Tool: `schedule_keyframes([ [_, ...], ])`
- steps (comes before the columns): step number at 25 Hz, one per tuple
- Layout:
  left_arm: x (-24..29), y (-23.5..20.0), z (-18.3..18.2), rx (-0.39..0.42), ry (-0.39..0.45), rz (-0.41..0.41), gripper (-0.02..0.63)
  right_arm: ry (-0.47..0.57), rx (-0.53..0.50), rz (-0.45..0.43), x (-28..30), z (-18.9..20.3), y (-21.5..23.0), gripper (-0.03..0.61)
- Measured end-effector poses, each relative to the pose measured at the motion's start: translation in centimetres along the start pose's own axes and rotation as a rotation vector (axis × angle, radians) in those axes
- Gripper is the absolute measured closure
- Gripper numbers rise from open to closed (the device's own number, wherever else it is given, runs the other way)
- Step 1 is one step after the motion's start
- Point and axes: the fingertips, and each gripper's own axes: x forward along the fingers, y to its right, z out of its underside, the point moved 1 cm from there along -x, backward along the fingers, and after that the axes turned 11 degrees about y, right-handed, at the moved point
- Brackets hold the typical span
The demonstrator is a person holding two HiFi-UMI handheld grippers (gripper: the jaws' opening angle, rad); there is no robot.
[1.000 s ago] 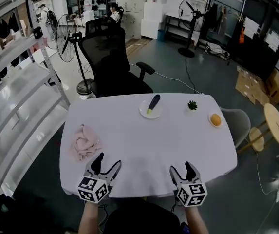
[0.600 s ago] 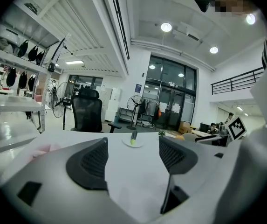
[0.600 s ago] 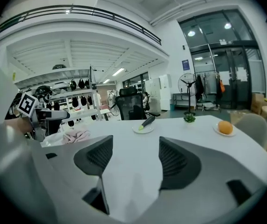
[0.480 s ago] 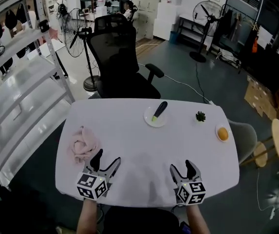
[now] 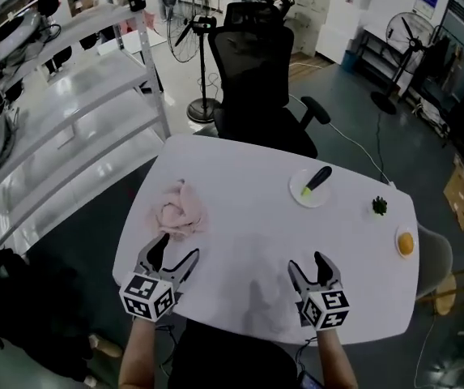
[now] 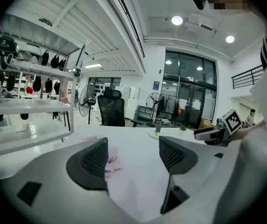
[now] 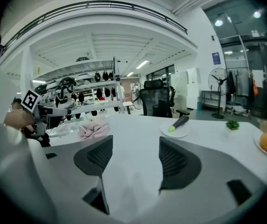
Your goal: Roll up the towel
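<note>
A crumpled pink towel (image 5: 181, 213) lies on the white table (image 5: 248, 241) at its left side. My left gripper (image 5: 173, 254) hovers open just in front of it, near the table's front edge. In the left gripper view the towel (image 6: 112, 158) shows past the left jaw, with nothing between the jaws of the left gripper (image 6: 133, 154). My right gripper (image 5: 313, 267) is open over the front right of the table, empty. The right gripper view has the towel (image 7: 94, 129) far off to the left of the right gripper (image 7: 135, 155).
A white plate (image 5: 310, 193) with a black and green marker (image 5: 317, 180) sits at the back. A small green plant (image 5: 379, 206) and an orange on a saucer (image 5: 406, 242) are at the right end. A black office chair (image 5: 257, 79) stands behind the table, metal shelving (image 5: 61, 128) at the left.
The head view has swung to the left, so the table and towel sit further right in the frame. Both grippers stay open near the front edge; the left one is nearer the towel.
</note>
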Motion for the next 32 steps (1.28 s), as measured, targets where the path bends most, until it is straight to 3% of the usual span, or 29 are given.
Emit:
schedule_keyframes([
  [4,-2.0,-3.5,-0.4,0.002,0.002,-0.068,0.255,-0.024,-0.042,-0.089,3.2,-0.4,-2.9,0.272],
  [13,-4.6,-10.5,2.1,-0.033,-0.096,-0.152,0.255,-0.086,-0.111,-0.254,9.6,-0.9,-10.7,0.272],
  [24,-3.7,-15.1,7.5,-0.028,-0.259,-0.109,0.256,-0.235,-0.203,-0.377,15.5,2.8,-17.4,0.276],
  [27,-2.7,-16.7,8.3,-0.023,-0.293,-0.101,0.303,-0.281,-0.242,-0.397,17.0,4.1,-18.4,0.288],
  [32,-0.7,-19.1,9.7,-0.031,-0.343,-0.088,0.304,-0.315,-0.231,-0.406,19.5,5.6,-19.9,0.319],
])
